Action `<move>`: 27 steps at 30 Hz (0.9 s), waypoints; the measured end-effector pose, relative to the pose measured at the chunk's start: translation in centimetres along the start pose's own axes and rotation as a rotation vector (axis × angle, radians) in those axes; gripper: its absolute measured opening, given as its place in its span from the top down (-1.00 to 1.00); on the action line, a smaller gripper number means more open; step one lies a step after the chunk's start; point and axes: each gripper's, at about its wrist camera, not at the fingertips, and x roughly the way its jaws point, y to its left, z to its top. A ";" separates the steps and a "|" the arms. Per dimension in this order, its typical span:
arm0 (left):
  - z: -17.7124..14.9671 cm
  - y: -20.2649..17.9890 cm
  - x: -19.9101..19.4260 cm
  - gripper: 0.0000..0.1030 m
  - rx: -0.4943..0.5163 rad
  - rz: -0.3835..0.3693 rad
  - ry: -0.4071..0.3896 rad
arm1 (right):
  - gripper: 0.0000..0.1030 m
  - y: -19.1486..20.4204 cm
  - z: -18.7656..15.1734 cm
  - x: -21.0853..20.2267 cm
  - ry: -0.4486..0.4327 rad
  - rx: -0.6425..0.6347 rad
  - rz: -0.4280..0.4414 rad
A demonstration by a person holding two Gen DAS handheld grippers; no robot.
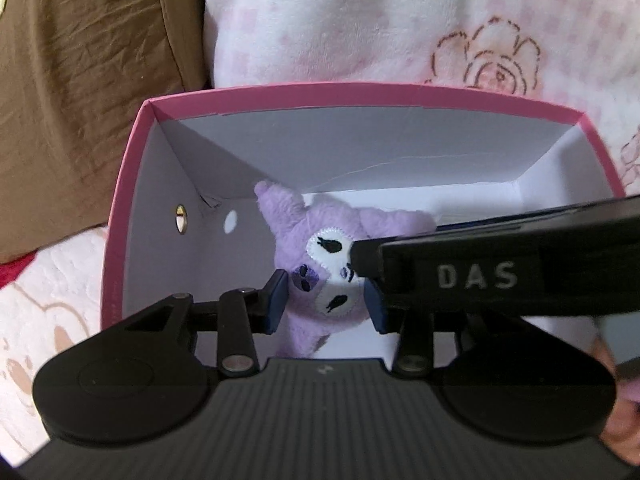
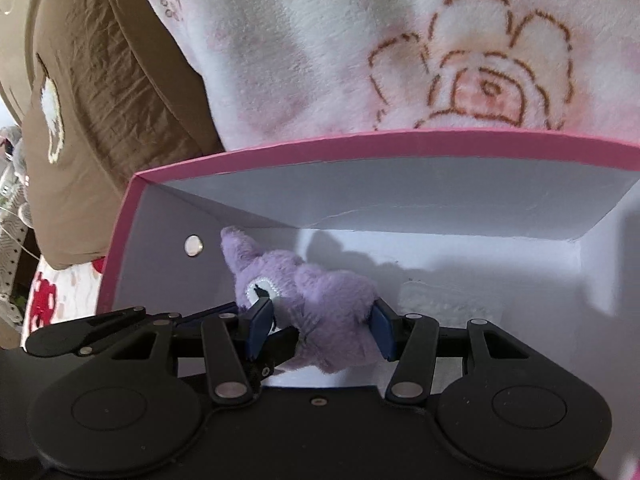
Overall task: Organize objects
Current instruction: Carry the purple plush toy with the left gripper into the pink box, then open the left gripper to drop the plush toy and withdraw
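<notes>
Left wrist view: left gripper point(image 1: 326, 304) narrowed onto purple plush toy point(image 1: 324, 264), blue pads point(image 1: 278, 302) pressed against both sides of plush, so clamped on it. Plush face up toward camera, white eye patches visible, one ear pointing toward far-left corner of box. Held inside pink box point(image 1: 132, 184), white interior, over the floor; cannot tell whether resting on the floor. Right gripper point(image 1: 500, 268) crossing in from right edge, black body lettered "DAS", tip overlapping plush face. Rivet on box's left inner wall. Box sitting on pink-and-white fleece blanket point(image 1: 360, 20) with rose print; brown fabric point(image 1: 88, 80) at upper left.

Right wrist view: right gripper point(image 2: 320, 324) partly closed, blue pads point(image 2: 260, 322) squeezing plush toy point(image 2: 332, 304) from both sides, fur bulging between them, so grasping plush. Left gripper point(image 2: 280, 340) seen as black fingers just beside left pad, also at plush. Plush inside pink box point(image 2: 280, 148), near left wall, ear tip up toward rivet. Small white textured thing on box floor to right, too unclear to identify. Fleece blanket point(image 2: 300, 40) behind box, brown fabric point(image 2: 100, 80) at left.
</notes>
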 end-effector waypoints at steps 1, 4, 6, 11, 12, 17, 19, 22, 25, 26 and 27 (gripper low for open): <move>-0.1 -0.1 -0.1 0.22 0.003 0.005 -0.010 | -0.11 -0.1 0.0 -0.2 -0.002 -0.003 -0.006; -0.1 0.0 -0.7 0.20 -0.008 -0.008 -0.030 | -0.12 -0.3 0.1 -0.9 -0.022 -0.003 -0.014; -0.2 0.1 -1.4 0.10 -0.013 -0.007 -0.039 | -0.13 -0.3 -0.1 -1.7 -0.040 -0.007 -0.029; -0.7 0.5 -3.9 -0.06 0.004 0.003 -0.065 | -0.15 -0.3 -1.7 -5.0 -0.093 -0.060 -0.079; -1.0 0.6 -4.6 -0.06 0.009 0.000 -0.072 | -0.16 -0.2 -2.0 -5.9 -0.096 -0.071 -0.077; -1.3 1.0 -8.0 -0.12 -0.002 -0.021 -0.090 | -0.22 1.0 -4.0 -10.1 -0.149 -0.154 -0.075; -1.9 1.4 -9.7 -0.12 0.001 -0.020 -0.102 | -0.24 1.5 -5.3 -11.5 -0.166 -0.172 -0.077; -2.8 1.3 -11.2 -0.12 -0.001 0.012 -0.116 | -0.25 2.8 -7.3 -12.1 -0.204 -0.215 -0.134; -3.7 1.4 -13.0 -0.12 -0.020 -0.004 -0.113 | -0.25 4.1 -9.6 -12.8 -0.188 -0.264 -0.162; -4.0 1.3 -13.6 -0.12 -0.018 -0.003 -0.121 | -0.25 4.3 -10.0 -13.1 -0.183 -0.271 -0.154; -4.2 1.2 -14.3 -0.12 -0.010 0.001 -0.128 | -0.25 4.6 -10.5 -13.6 -0.177 -0.282 -0.149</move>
